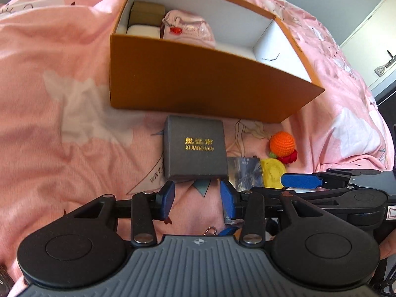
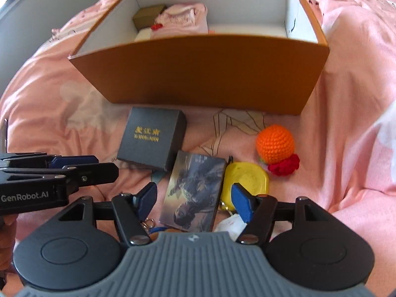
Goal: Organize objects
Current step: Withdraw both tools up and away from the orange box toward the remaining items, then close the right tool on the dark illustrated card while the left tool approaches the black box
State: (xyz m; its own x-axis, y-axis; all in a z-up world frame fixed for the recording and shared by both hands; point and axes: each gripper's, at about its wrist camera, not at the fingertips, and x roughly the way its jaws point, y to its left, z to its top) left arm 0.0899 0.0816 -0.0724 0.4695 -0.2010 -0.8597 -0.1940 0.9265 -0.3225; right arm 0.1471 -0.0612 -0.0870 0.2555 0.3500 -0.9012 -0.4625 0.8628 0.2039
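An open orange cardboard box (image 1: pixel 198 81) (image 2: pixel 198 74) sits on the pink bedspread and holds a pink pouch (image 1: pixel 190 28), a tan small box (image 1: pixel 147 12) and a white case (image 1: pixel 143 29). In front of it lie a dark grey gift box (image 1: pixel 195 151) (image 2: pixel 153 139), a picture card (image 2: pixel 195 190) (image 1: pixel 245 173), a yellow tape measure (image 2: pixel 247 180) (image 1: pixel 272 173) and an orange crocheted ball (image 2: pixel 276 143) (image 1: pixel 282 143). My left gripper (image 1: pixel 198 199) is open and empty just short of the grey box. My right gripper (image 2: pixel 195 201) is open, its fingers on either side of the card.
A red crocheted piece (image 2: pixel 284 164) lies beside the ball. A key ring (image 2: pixel 148 222) and white paper (image 2: pixel 230 225) lie under the right gripper. The pink bedspread (image 1: pixel 61 86) is rumpled all around. A dark furniture edge (image 1: pixel 382 91) stands far right.
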